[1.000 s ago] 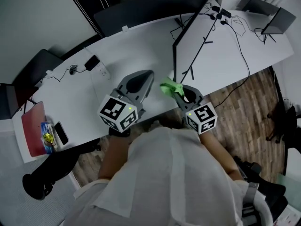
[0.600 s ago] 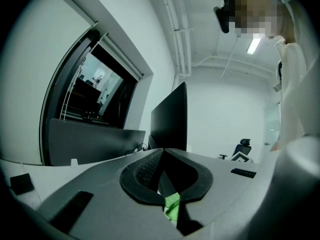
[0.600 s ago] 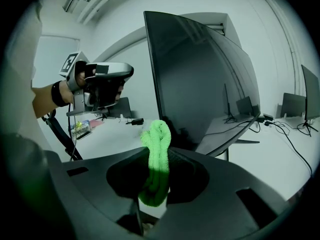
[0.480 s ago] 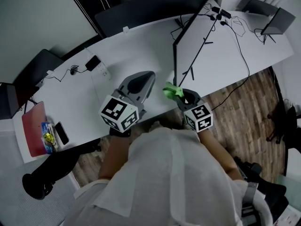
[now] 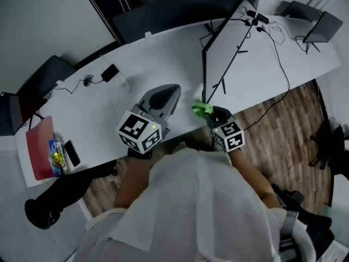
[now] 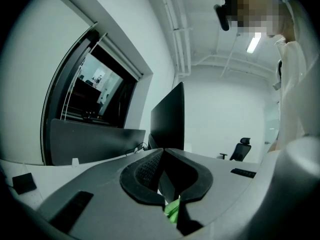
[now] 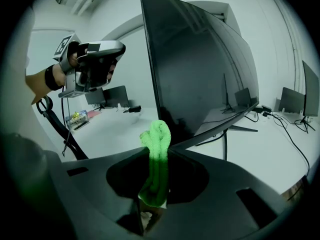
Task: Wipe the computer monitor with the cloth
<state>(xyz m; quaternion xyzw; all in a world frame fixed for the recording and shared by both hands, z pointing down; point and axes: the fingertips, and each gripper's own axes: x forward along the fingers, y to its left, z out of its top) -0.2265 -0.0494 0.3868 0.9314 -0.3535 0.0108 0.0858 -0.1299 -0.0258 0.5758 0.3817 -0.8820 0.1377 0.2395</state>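
The dark monitor [image 5: 226,31] stands edge-on on the white desk [image 5: 158,53]; in the right gripper view its black screen [image 7: 200,69] fills the upper middle. My right gripper [image 5: 206,109] is shut on a bright green cloth [image 5: 200,108] just below the monitor's near corner. That cloth [image 7: 157,154] stands up bunched between the jaws of the right gripper [image 7: 159,151], close to the screen's lower edge. My left gripper [image 5: 168,91] hovers left of the monitor with its jaws shut and nothing in them. In the left gripper view the left gripper [image 6: 162,151] points at the monitor [image 6: 169,119].
A red folder [image 5: 38,157] with a phone [image 5: 71,153] lies at the desk's left end. A power strip [image 5: 121,82] and a charger [image 5: 107,71] sit behind the left gripper. Cables [image 5: 278,42] and two small stands [image 5: 322,23] lie right of the monitor's foot [image 5: 221,83].
The right gripper with the cloth has drifted slightly right and toward the desk's near edge. The left gripper has barely moved.
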